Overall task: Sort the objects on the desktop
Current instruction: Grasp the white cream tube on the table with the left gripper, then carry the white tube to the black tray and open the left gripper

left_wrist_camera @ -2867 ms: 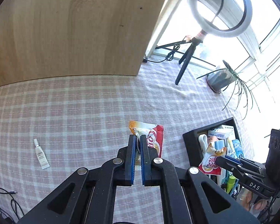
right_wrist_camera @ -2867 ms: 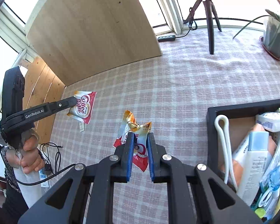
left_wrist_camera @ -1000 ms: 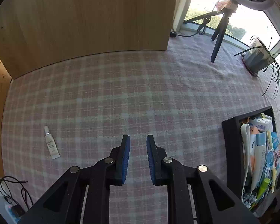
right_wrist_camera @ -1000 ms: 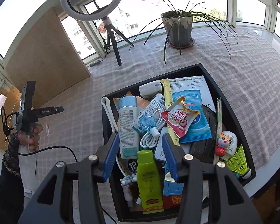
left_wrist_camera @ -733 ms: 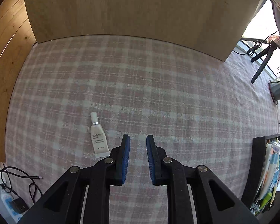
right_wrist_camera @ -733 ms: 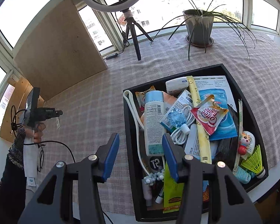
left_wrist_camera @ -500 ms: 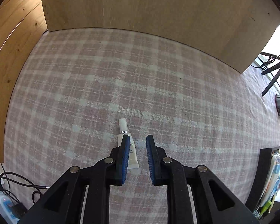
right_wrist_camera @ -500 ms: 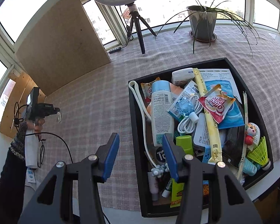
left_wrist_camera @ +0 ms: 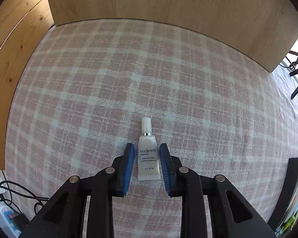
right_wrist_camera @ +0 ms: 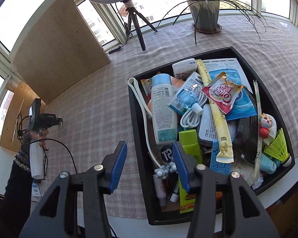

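Note:
A small white cream tube [left_wrist_camera: 148,153] lies flat on the pink plaid cloth, cap pointing away from me. My left gripper [left_wrist_camera: 147,147] is open and low over the cloth, one blue pad on each side of the tube, not touching it. My right gripper [right_wrist_camera: 148,146] is open and empty, held above the near left wall of the black tray [right_wrist_camera: 136,123]. The tray is packed with several items, among them a red coffee sachet [right_wrist_camera: 221,95] and a white bottle [right_wrist_camera: 163,107]. The left gripper also shows far left in the right wrist view [right_wrist_camera: 59,123].
A wooden board [left_wrist_camera: 168,2] stands behind the cloth, and a wooden panel [left_wrist_camera: 8,59] runs along its left. Cables and a power strip [left_wrist_camera: 8,212] lie at the lower left. A ring light tripod [right_wrist_camera: 137,29] and a potted plant [right_wrist_camera: 205,11] stand beyond the tray.
My left gripper dropped the sachet it held, swung left and came down around the tube. My right gripper let its sachet go into the tray and drew back to the left.

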`<state>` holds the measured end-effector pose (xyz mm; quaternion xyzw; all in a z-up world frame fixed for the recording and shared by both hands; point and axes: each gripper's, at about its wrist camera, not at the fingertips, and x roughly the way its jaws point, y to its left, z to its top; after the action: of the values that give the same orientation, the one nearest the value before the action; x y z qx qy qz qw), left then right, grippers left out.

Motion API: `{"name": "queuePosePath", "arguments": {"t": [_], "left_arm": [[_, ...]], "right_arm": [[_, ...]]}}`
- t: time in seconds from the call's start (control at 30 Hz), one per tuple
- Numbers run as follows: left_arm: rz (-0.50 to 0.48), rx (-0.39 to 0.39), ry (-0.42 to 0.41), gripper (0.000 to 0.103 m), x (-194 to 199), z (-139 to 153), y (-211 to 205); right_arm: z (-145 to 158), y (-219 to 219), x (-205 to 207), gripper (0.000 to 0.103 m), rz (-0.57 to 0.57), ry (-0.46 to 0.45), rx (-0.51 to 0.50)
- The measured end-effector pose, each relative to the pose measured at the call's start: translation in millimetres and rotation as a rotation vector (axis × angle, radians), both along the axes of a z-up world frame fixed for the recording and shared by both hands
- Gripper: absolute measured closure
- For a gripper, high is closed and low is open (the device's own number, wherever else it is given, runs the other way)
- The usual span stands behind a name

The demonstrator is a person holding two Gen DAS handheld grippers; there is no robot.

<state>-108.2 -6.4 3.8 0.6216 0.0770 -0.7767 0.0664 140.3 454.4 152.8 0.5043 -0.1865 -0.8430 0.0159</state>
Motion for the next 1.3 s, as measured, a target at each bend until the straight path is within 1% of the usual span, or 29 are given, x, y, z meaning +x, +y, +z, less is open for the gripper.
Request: {"name": "queuePosePath", "arguments": {"t": [0.1,0.13,0.17,0.27,0.37,0.43,0.57,0.63,0.77,0.87,0.9,0.93,0.97,1.0,1.07,1.17,1.2,1.3], "left_arm": [[-0.018,-0.032,0.013,0.078,2.0,-2.2,5.5],[-0.021,-0.04,0.016,0.081,2.6,-2.7,7.3],[-0.024,-0.047,0.019,0.082,3.1,-3.0,8.8],[-0.025,-0.065,0.024,0.082,5.8,-4.9,13.7],[-0.04,-0.05,0.026,0.082,10.7,-5.3,22.0],[-0.066,-0.055,0.037,0.082,14.9,-2.4,32.3],[-0.116,-0.027,0.069,0.082,24.6,11.7,59.3],[-0.164,-0.022,0.092,0.082,30.3,21.5,80.1],[-0.273,0.009,0.132,0.082,39.2,41.1,134.4],[-0.379,0.039,0.15,0.082,57.2,52.5,182.3],[-0.421,0.048,0.151,0.082,55.8,56.7,197.9],[-0.461,0.059,0.15,0.082,64.0,58.6,215.1],[-0.507,0.071,0.145,0.082,55.6,58.1,237.1],[-0.549,0.084,0.142,0.082,66.1,62.1,243.7],[-0.635,0.101,0.135,0.082,83.5,68.8,280.8],[-0.758,0.124,0.127,0.082,114.4,83.1,323.1],[-0.799,0.133,0.124,0.082,126.4,93.5,331.0],[-0.886,0.154,0.119,0.082,149.8,109.2,360.8]], "right_arm": [[-0.3,-2.4,1.0,0.056,0.0,0.001,-0.004],[-0.3,-2.7,0.8,0.056,0.0,0.002,-0.005],[-0.4,-3.1,1.1,0.056,0.001,0.002,-0.005],[-0.6,-3.0,1.8,0.056,-0.004,0.002,0.003],[-0.3,1.2,3.4,0.056,-0.016,0.005,-0.004],[1.8,4.5,5.9,0.056,-0.026,0.011,-0.001],[8.2,13.9,14.1,0.056,-0.056,0.025,0.017],[10.6,20.8,18.6,0.056,-0.076,0.029,0.025],[11.0,34.2,30.7,0.056,-0.12,0.027,0.042],[8.6,42.0,40.9,0.056,-0.149,0.019,0.067],[7.2,44.4,45.1,0.056,-0.158,0.014,0.068],[5.8,47.2,48.5,0.056,-0.165,0.011,0.065],[4.1,50.6,52.1,0.056,-0.174,0.007,0.062],[2.3,53.8,55.9,0.056,-0.185,0.003,0.061],[-1.0,60.0,62.6,0.056,-0.206,-0.005,0.057],[-4.0,69.9,74.3,0.056,-0.24,-0.01,0.046],[-4.3,72.8,78.3,0.056,-0.252,-0.011,0.044],[-5.9,79.5,89.6,0.056,-0.277,-0.012,0.042]]}}
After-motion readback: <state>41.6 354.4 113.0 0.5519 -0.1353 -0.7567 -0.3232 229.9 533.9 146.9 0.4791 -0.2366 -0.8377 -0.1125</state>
